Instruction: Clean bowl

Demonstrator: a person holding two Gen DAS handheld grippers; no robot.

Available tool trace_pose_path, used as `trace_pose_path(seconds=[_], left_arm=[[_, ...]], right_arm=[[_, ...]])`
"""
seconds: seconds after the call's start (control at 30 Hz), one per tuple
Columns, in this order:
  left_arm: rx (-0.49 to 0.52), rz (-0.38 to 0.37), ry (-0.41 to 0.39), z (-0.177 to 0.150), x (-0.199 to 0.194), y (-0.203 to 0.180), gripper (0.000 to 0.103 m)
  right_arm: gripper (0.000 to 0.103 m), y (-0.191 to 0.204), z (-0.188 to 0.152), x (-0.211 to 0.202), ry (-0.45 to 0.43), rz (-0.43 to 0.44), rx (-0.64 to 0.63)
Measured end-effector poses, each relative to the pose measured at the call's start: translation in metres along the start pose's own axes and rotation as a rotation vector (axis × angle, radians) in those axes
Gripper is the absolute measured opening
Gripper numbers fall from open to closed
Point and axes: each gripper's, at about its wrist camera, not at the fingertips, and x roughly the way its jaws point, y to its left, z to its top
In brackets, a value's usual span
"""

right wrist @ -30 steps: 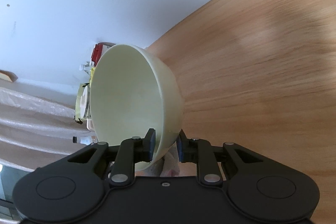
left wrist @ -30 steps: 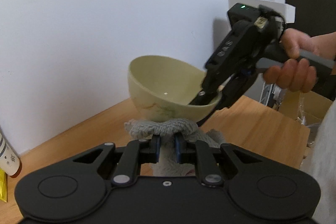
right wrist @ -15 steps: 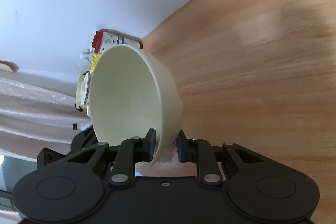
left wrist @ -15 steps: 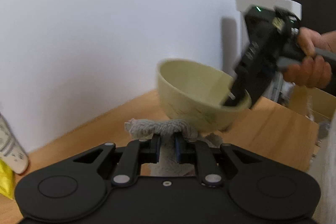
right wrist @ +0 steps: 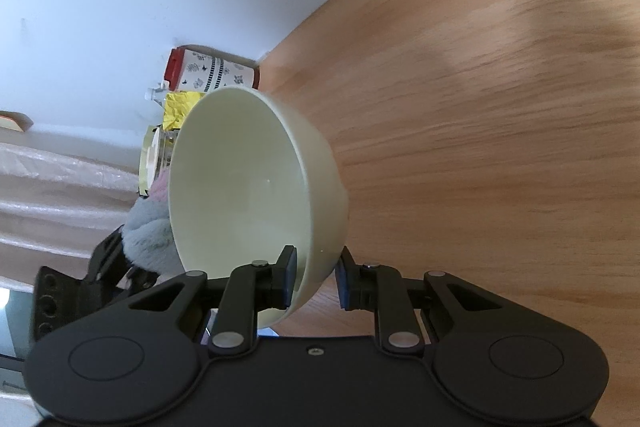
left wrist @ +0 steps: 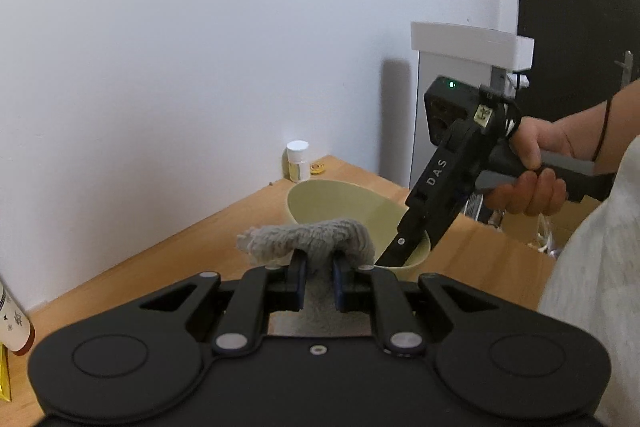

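Right gripper (right wrist: 314,277) pinches the pale bowl (right wrist: 256,187) by its rim; left gripper (left wrist: 318,281) pinches a grey cloth (left wrist: 312,237) just beside it. Wiping well likely needs firm, steady holding.

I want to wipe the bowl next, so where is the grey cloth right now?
The grey cloth is pinched in the left gripper, in front of the pale green bowl that the right gripper holds by its rim.

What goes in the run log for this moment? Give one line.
left gripper: shut on grey cloth | right gripper: shut on bowl rim | bowl tilted above table | cloth beside bowl
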Motion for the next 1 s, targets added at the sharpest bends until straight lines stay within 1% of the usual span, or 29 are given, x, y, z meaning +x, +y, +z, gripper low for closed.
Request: trace_pose_path(seconds=[0.07,0.2,0.3,0.37,0.57,0.73,0.8,0.83,0.9,1.0], left_arm=[[0.001,-0.022,0.005,0.003,-0.001,0.000,0.012],[-0.040,-0.014,0.018,0.002,0.006,0.000,0.012],[-0.112,-0.007,0.040,-0.001,0.013,0.009,0.012],[-0.182,-0.018,0.047,-0.004,0.017,0.017,0.012],[-0.333,-0.045,0.056,-0.017,0.032,0.032,0.012],[-0.475,-0.066,0.057,-0.032,0.047,0.043,0.011],[-0.506,-0.070,0.057,-0.036,0.051,0.045,0.011],[-0.532,-0.079,0.058,-0.040,0.054,0.046,0.011],[-0.551,-0.093,0.062,-0.043,0.057,0.047,0.010],[-0.604,-0.124,0.076,-0.051,0.067,0.051,0.010]], right_arm=[[0.025,0.001,0.000,0.000,0.002,-0.005,-0.016],[0.025,-0.001,-0.001,-0.007,-0.007,-0.028,-0.037],[0.027,0.002,-0.002,-0.010,-0.005,-0.039,-0.059],[0.026,0.005,-0.002,-0.013,-0.008,-0.044,-0.085],[0.026,0.014,-0.005,-0.017,-0.020,-0.090,-0.156],[0.026,0.018,-0.009,-0.018,-0.001,-0.091,-0.194],[0.026,0.017,-0.012,-0.021,0.010,-0.087,-0.198],[0.026,0.017,-0.013,-0.021,0.011,-0.089,-0.198],[0.026,0.015,-0.014,-0.021,0.010,-0.095,-0.198],[0.026,0.012,-0.015,-0.018,0.019,-0.085,-0.191]])
